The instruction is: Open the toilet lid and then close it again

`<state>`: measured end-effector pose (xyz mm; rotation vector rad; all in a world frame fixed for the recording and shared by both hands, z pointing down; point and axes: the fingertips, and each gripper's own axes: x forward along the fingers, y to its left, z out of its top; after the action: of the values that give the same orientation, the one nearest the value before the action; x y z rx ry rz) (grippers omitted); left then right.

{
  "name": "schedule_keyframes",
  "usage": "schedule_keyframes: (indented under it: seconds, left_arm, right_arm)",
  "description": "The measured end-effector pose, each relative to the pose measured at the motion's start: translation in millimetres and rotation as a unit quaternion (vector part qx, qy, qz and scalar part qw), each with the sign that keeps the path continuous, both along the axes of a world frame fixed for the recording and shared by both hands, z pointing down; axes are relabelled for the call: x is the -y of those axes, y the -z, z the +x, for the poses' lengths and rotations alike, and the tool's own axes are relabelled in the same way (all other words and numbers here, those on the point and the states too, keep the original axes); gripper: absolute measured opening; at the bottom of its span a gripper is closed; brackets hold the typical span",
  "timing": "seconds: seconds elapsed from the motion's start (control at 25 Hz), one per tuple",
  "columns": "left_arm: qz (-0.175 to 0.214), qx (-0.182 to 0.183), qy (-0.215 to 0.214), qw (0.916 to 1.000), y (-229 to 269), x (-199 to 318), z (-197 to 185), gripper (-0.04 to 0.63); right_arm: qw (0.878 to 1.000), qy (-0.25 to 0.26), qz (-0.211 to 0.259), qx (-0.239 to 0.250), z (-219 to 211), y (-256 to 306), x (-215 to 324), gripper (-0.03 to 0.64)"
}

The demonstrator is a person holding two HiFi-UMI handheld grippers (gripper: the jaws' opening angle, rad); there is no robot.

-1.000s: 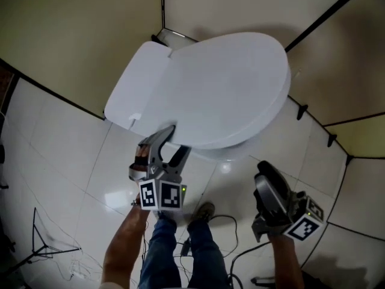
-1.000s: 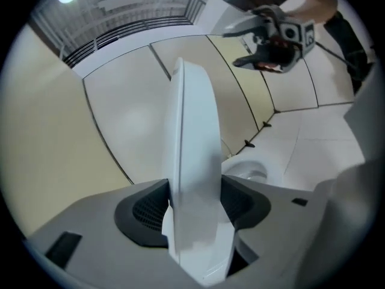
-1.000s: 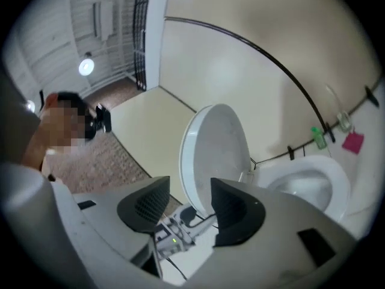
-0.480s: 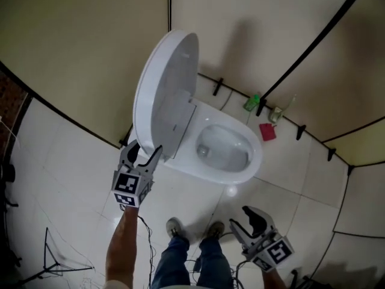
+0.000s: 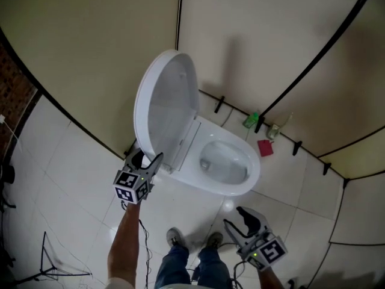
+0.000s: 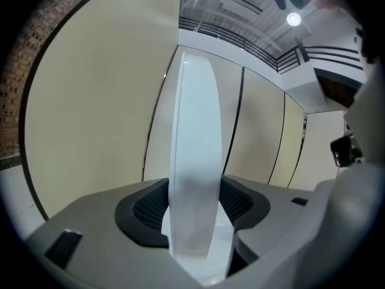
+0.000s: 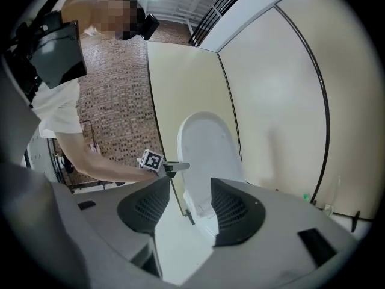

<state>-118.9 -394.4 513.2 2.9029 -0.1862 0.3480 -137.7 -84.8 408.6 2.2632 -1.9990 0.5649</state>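
We see the toilet lid (image 5: 165, 104) raised and standing about upright over the back edge of the toilet bowl (image 5: 225, 161), its inner face turned to the open bowl and its back toward the beige wall (image 5: 90, 35); the left gripper (image 5: 148, 158) is clenched on the lid's rim, on the side nearest the person, and in the left gripper view the white edge fills the gap between the two ribbed pads, touching both; the right gripper (image 5: 233, 217) hangs well apart from the toilet, over the white tiled floor (image 5: 78, 161) in front of the bowl's front edge, released, its jaws apart with nothing between them; beyond the bowl, along the floor's edge at the wall, we make out a small green item (image 5: 250, 120) and a red one (image 5: 264, 147); the person's shoes (image 5: 175, 236) stand on the floor just in front of the bowl.
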Motion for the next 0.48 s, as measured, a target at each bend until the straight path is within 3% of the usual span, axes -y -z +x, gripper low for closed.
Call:
schedule_keyframes:
  seconds: [0.12,0.28,0.48]
  left_arm:
    - [0.009,-0.018,0.007,0.9998,11,1,-2,0.288]
    - [0.023,-0.03,0.023,0.999,36,-7,-24,0.288]
    - [0.011,-0.057,0.007,0.9983,102,-69,-79,0.288]
  right_arm:
    - [1.0,0.001,0.002,-0.002,0,6,3,0.21]
    - [0.999,-0.008,0.026,-0.018,6,26,11,0.227]
    - [0.998,0.0,0.031,-0.063,19,53,4,0.227]
